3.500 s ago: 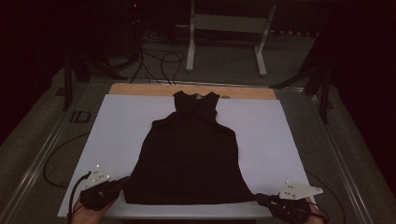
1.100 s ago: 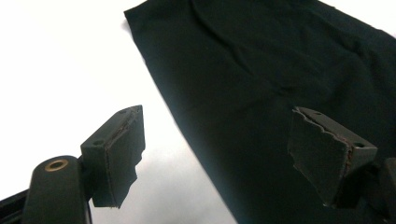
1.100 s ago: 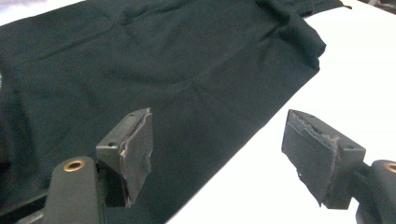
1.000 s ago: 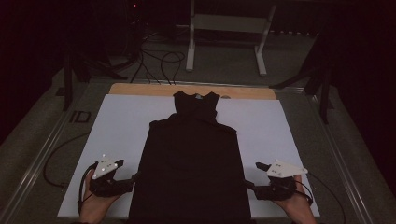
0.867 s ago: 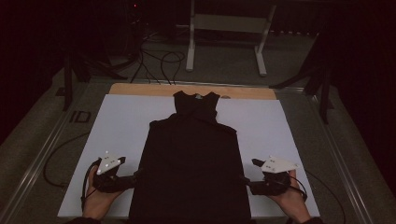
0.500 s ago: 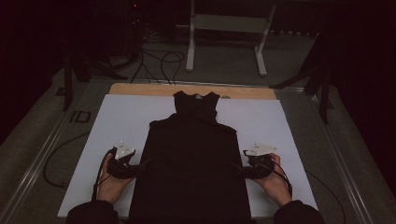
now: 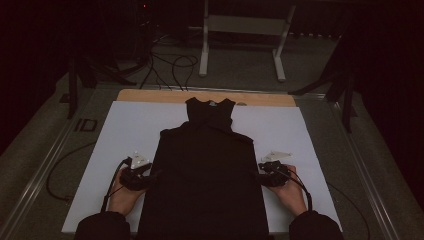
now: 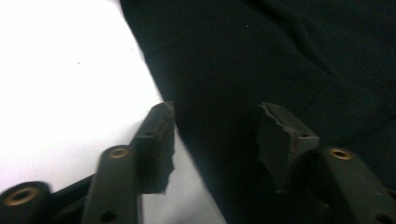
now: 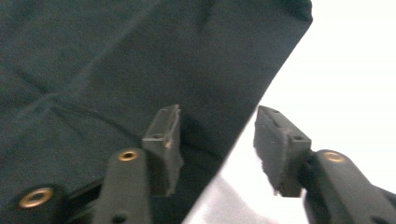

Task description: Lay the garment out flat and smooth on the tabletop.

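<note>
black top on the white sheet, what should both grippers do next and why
Probably finish closing both. The left gripper and right gripper each straddle a folded side edge of the black top; their jaws have just been closing, but a gap remains, so nothing is pinched yet.

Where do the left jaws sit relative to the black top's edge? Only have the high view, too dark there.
Observer: Left gripper straddles the black top's side edge, with one jaw over the white sheet and the other over fabric. Jaws have just been closing, with a gap left.
Operator: Right side?
Observer: Right gripper mirrors it. The edge runs between its jaws, which have just been closing and are not pinched shut.
</note>
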A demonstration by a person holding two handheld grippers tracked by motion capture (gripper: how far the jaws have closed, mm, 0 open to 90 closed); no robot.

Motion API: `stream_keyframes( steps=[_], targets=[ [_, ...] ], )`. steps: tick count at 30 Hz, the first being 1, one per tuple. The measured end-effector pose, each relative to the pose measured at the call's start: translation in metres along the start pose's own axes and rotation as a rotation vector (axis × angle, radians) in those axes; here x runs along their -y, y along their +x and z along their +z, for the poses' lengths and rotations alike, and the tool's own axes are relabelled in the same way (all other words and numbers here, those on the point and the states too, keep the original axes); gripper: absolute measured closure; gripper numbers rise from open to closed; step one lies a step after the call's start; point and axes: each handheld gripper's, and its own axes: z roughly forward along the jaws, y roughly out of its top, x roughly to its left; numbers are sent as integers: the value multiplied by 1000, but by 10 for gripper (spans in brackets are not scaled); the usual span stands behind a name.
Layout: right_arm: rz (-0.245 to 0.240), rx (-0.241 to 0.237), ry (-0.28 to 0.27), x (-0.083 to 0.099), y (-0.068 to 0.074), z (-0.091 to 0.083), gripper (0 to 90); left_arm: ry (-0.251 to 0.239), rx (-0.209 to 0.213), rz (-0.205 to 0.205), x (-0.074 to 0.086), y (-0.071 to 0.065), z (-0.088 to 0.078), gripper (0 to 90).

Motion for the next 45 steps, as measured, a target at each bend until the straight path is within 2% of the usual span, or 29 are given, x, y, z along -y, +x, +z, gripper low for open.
stream_keyframes(
  steps=[2, 3, 4, 5, 6, 8, 9, 10, 11, 12, 13, 14, 17, 21, 28, 33, 45],
  targets=[
    [-1, -6, 0, 0, 0, 0, 594, -4, 6, 4, 0, -1, 0, 545],
    [-1, -15, -1, 0, 1, 0, 628, -3, 8, 7, 0, -1, 0, 597],
    [-1, -15, -1, 0, 1, 0, 628, -4, 13, 8, 0, -2, 0, 597],
    [5, -20, -2, 0, 1, 0, 666, -4, 16, 9, 0, -2, 0, 652],
    [5, -20, -2, 0, 1, 0, 666, -4, 18, 9, 0, -2, 0, 652],
    [35, -23, -3, 0, -2, -1, 709, -5, 22, 7, 0, -2, 0, 703],
    [35, -23, -3, 0, -2, -1, 709, -5, 22, 7, 0, -2, 0, 751],
    [58, -27, -5, 1, -4, -1, 746, -6, 26, 3, 0, -3, 1, 751],
    [80, -30, -11, 2, -6, -1, 787, -7, 29, 1, 0, -3, 1, 829],
    [80, -30, -11, 2, -6, -1, 787, -8, 34, 1, 0, -4, 1, 829],
    [78, -18, -12, 2, -5, -1, 821, -7, 31, 4, 0, -5, 1, 866],
    [77, -16, -12, 2, -4, -1, 860, -7, 29, 4, 0, -5, 1, 870],
    [67, -18, -7, 2, -2, -1, 889, -5, 29, 4, 0, -5, 1, 879],
    [63, -20, -3, 2, -2, -3, 897, -2, 48, -21, 0, -3, 0, 882],
    [66, -27, 8, 9, -4, -11, 900, 11, 51, -20, 1, -3, -4, 882],
    [49, -20, 21, 13, -3, -17, 900, 15, 56, -18, 3, -4, -6, 882],
    [71, -7, 34, 21, -4, -28, 900, 50, 79, -35, 12, -11, -21, 882]
  ],
)
